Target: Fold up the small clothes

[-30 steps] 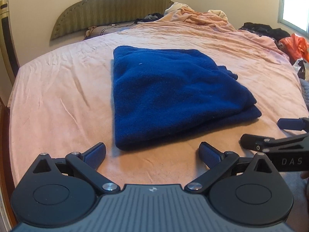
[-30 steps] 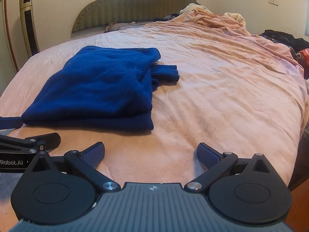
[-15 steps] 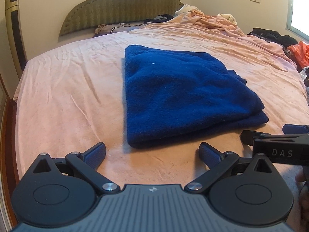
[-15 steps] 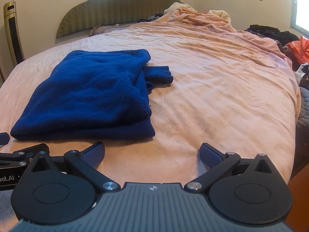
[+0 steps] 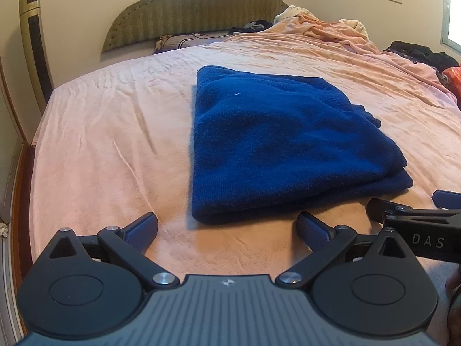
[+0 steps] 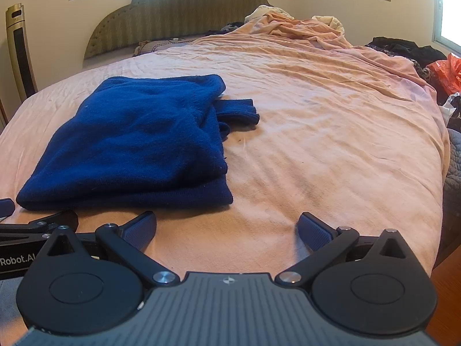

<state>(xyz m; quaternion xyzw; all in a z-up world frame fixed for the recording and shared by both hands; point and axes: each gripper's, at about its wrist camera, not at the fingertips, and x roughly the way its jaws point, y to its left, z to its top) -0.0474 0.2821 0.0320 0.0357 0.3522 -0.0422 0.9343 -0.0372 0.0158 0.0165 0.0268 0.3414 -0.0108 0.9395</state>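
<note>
1. Left gripper [image 5: 227, 226]: ribbed blue pads on black linkages, jaws released wide, nothing between them, above the sheet [image 5: 100, 150].
2. Right gripper [image 6: 227, 226]: same build, jaws also spread and empty, just beside the left.
3. Sweater [image 5: 276, 144]: fuzzy dark-blue knit folded into a thick rectangle of 2 layers, lying flat on the wrinkled pink sheet just past the pads; a ribbed cuff [image 6: 239, 109] sticks out at its far right side.
4. Headboard [image 5: 190, 8]: padded, scalloped, olive stripes.
</note>
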